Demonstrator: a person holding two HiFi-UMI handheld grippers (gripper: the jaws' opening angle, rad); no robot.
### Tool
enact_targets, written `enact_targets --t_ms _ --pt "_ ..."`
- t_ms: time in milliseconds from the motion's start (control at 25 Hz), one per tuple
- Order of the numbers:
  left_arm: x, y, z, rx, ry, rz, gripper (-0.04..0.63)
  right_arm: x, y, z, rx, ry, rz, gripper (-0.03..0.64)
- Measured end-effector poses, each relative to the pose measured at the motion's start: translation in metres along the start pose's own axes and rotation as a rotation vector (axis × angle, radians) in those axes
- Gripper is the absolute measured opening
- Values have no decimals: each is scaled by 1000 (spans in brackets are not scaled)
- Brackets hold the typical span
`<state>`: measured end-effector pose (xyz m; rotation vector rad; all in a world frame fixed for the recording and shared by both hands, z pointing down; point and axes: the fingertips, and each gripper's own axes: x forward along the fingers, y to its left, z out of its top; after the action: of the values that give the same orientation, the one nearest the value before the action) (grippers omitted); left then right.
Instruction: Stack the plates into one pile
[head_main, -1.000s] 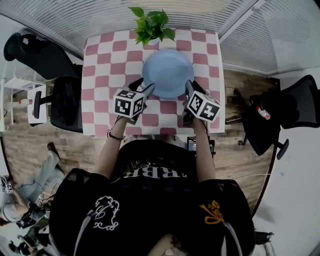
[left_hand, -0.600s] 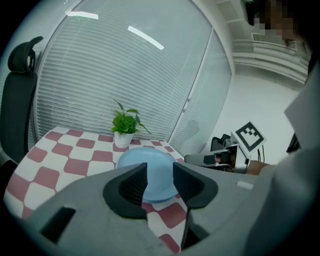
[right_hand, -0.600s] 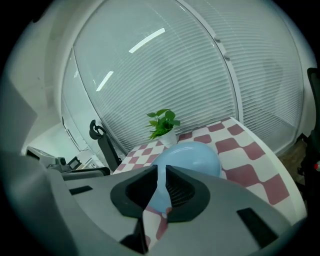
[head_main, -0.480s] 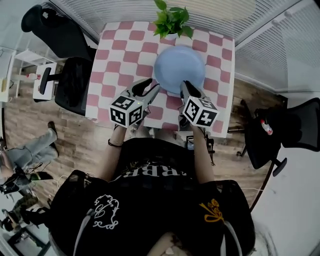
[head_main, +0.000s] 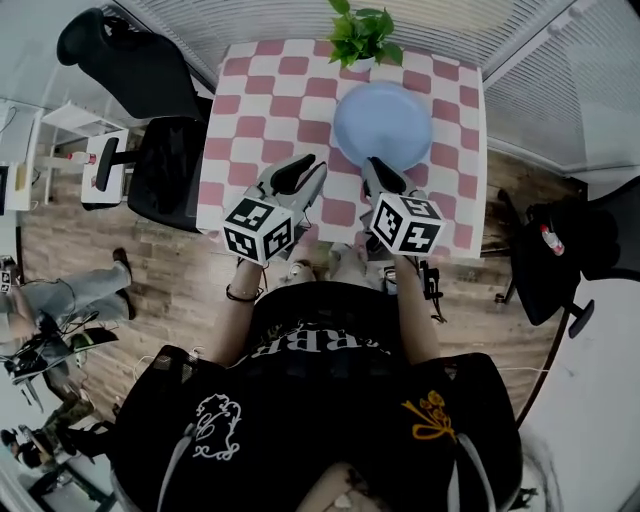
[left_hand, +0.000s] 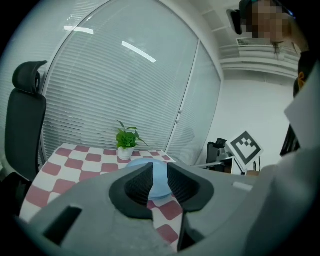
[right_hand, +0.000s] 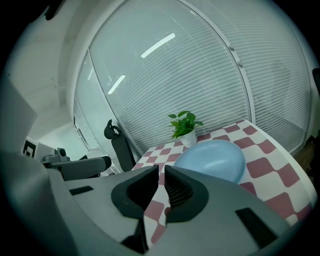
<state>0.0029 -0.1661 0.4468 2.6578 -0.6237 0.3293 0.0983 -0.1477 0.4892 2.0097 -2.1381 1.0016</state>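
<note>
Plant (head_main: 362, 35) at plates' (head_main: 383, 123) 12 o'clock, chair (head_main: 165, 170) at 9. Left gripper (head_main: 303, 170) and right gripper (head_main: 376, 168), empty, jaws just narrowed to slits, have backed off the plates.

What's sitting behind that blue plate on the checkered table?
A small potted plant stands just behind the blue plate, near the far edge of the table, with window blinds beyond. The plate covers the table under it, and whether other plates lie beneath cannot be seen.
</note>
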Motion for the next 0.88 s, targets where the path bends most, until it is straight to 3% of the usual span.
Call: enact_targets --t_ms 480,880 --pt "-132 0 -30 15 -47 -62 91 -41 127 -62 -62 -42 -7 37" --pt "-204 -23 -68 25 -39 -134 87 -90 185 -114 -59 -65 -49 34"
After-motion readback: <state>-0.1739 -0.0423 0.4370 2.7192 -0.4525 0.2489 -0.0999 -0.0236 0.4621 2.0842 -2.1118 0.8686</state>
